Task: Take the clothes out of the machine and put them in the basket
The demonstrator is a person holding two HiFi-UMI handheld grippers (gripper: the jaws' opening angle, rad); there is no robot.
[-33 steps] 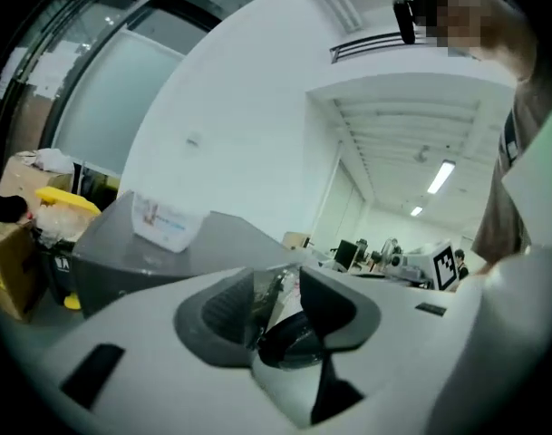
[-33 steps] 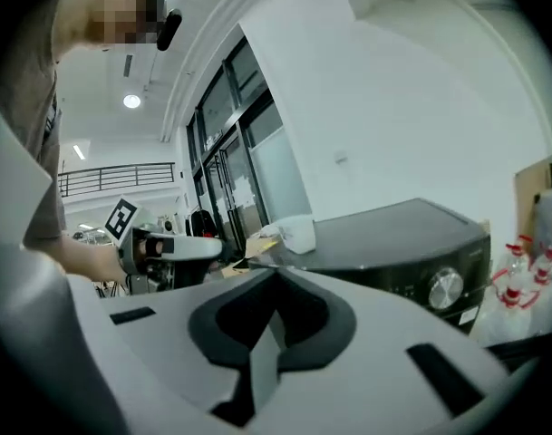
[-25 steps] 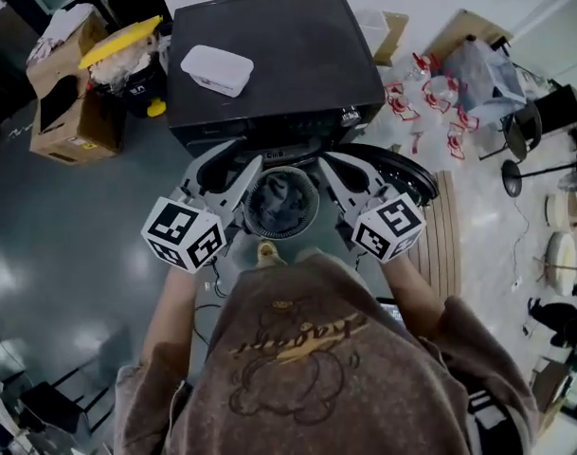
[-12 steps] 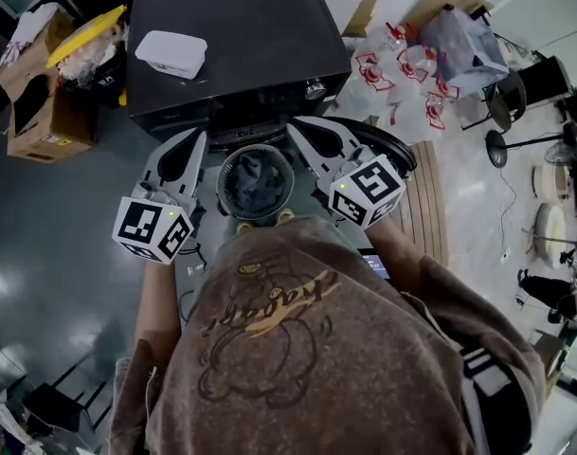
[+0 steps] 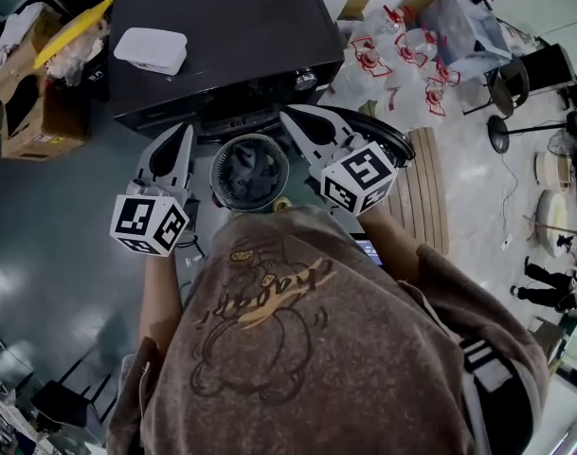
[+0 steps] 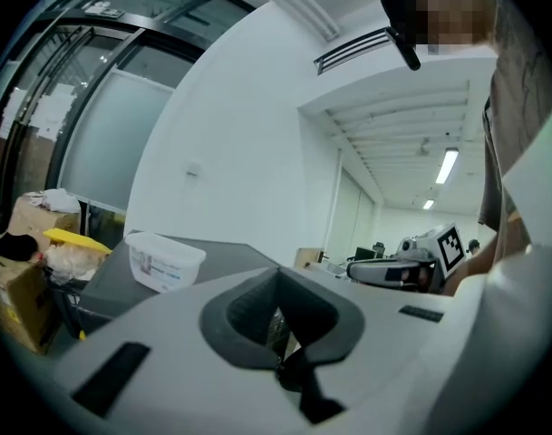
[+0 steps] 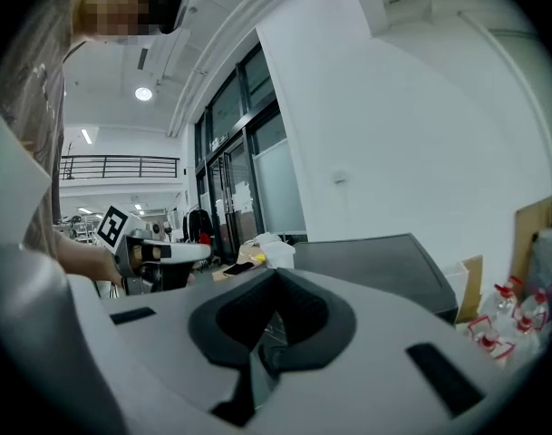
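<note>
At the far left, cardboard boxes point(image 5: 27, 112) stand on the floor beside the machine point(image 5: 222, 17). The machine's dark top carries a white tub point(image 5: 151, 50) near its left edge. We hold the left tool point(image 6: 283, 362) just left of the basket point(image 5: 218, 180) and point it toward the machine's front. Its jaws are pressed together with nothing between them.

The round basket stands right in front of the machine, between our two tools. Grey clothes point(image 5: 252, 167) lie bunched inside it (we cannot tell from these views whether any remain in the drum).

Just right of the basket is the right tool point(image 7: 259, 353), also aimed at the machine. Its jaws meet as well and grip nothing. Beyond it, the machine's door point(image 5: 390, 140) hangs open to the right.

Further right, a strip of wooden slats point(image 5: 430, 192) lies on the pale floor. Above it in the head view, a cluster of clear bottles point(image 5: 392, 50) with red labels sits near a bag. Our brown top point(image 5: 307, 349) fills the lower part of that view.
</note>
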